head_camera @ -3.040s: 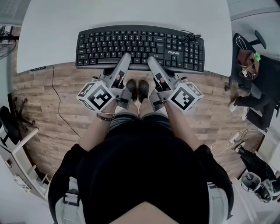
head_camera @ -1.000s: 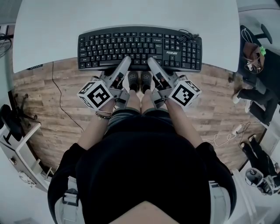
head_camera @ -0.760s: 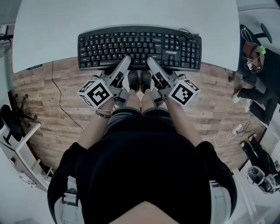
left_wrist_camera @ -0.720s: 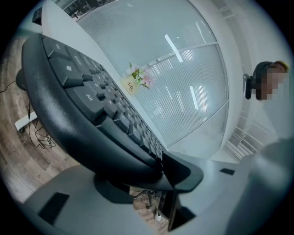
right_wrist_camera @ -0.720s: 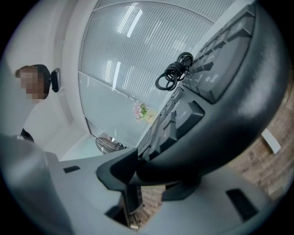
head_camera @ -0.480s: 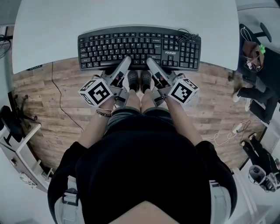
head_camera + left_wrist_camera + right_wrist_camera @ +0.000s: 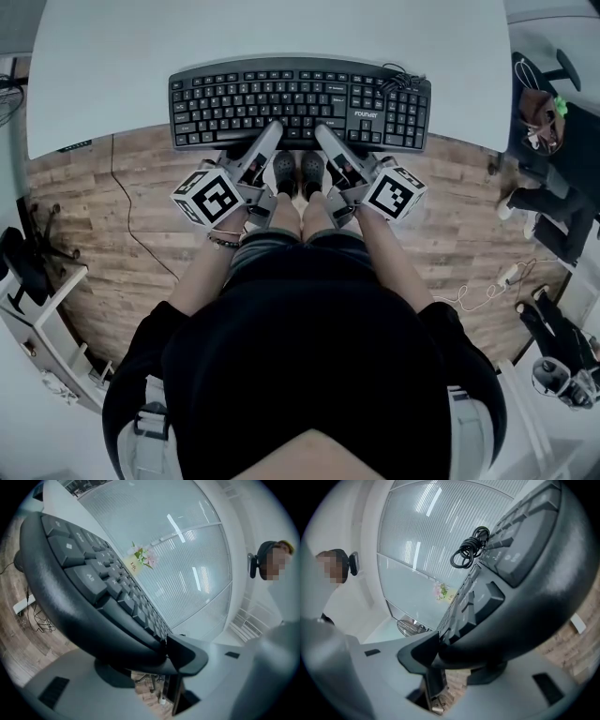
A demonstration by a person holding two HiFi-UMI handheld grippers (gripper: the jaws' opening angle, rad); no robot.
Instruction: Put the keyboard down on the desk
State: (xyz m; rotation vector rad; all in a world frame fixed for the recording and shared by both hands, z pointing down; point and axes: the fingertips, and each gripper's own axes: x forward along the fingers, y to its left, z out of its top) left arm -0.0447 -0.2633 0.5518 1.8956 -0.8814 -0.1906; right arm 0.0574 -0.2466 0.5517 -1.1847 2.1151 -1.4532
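The keyboard (image 7: 300,101) lies flat on the white surface (image 7: 281,28), and its near edge seems to hang a little past the surface's rim. That edge sits between the jaws of both my grippers. The left gripper (image 7: 272,128) has it under the left half of the keys and the right gripper (image 7: 324,129) under the right half. In both gripper views one pad rests on the key side and the other jaw sits beneath the lip, so I read each as pinching the keyboard. The left jaws have just been easing apart with the lip between them. I judge the drop as nearly done, so the risk lies in the release. If one pair lets go well ahead of the other, the held end could drag and skew the keyboard. If I back out while a lower jaw is hooked under the lip, I could pull the keyboard off the rim toward my legs. The coiled cable (image 7: 401,80) on the keyboard's far right corner could slide off if jolted. The surface beyond the keyboard is bare and pale. Wood floor (image 7: 122,234) shows on its near side, a frosted glass wall (image 7: 187,550) stands behind it, and a person (image 7: 269,562) stands past that.
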